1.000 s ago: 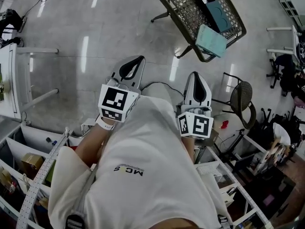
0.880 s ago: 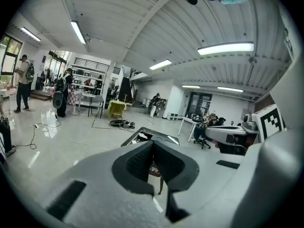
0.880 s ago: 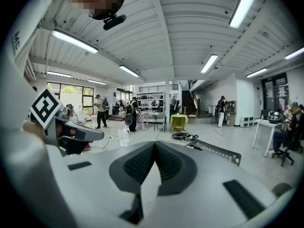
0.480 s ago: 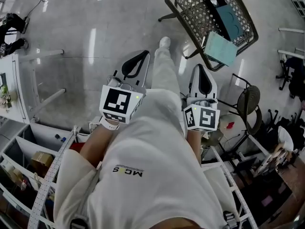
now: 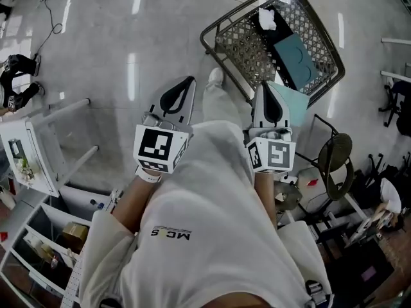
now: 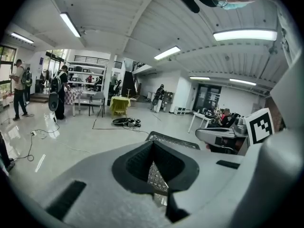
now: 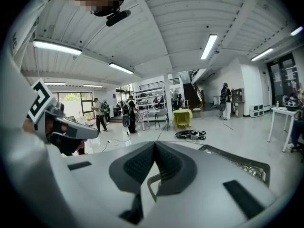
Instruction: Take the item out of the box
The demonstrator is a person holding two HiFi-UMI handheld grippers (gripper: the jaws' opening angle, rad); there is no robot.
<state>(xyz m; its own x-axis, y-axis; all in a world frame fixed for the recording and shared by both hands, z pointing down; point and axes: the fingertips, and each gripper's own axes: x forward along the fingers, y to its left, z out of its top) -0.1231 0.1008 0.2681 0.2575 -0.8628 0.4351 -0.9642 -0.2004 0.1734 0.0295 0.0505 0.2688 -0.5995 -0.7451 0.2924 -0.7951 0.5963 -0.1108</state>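
A dark wire-mesh basket (image 5: 226,47) on legs stands on the floor ahead of me, at the top right of the head view. Inside it lie a dark teal box (image 5: 294,53) and a white crumpled item (image 5: 266,19). A lighter teal box (image 5: 292,97) sits at its near edge. My left gripper (image 5: 187,83) is shut and empty, out over the floor to the left of the basket. Shut and empty too, my right gripper (image 5: 266,88) has its tip over the basket's near rim. The basket's rim (image 6: 173,139) shows past the left jaws, and the rim (image 7: 237,161) also shows past the right jaws.
A white table (image 5: 38,153) and shelving (image 5: 51,236) stand at the left. A round-backed chair (image 5: 337,156) and clutter fill the right side. A cable (image 5: 51,11) trails on the floor at top left. My leg and shoe (image 5: 216,77) are between the grippers. People stand far off (image 6: 19,87).
I have walked forward: the basket has come nearer and now reaches the right gripper's tip. My leg has stepped out between the grippers. Both grippers stay shut.
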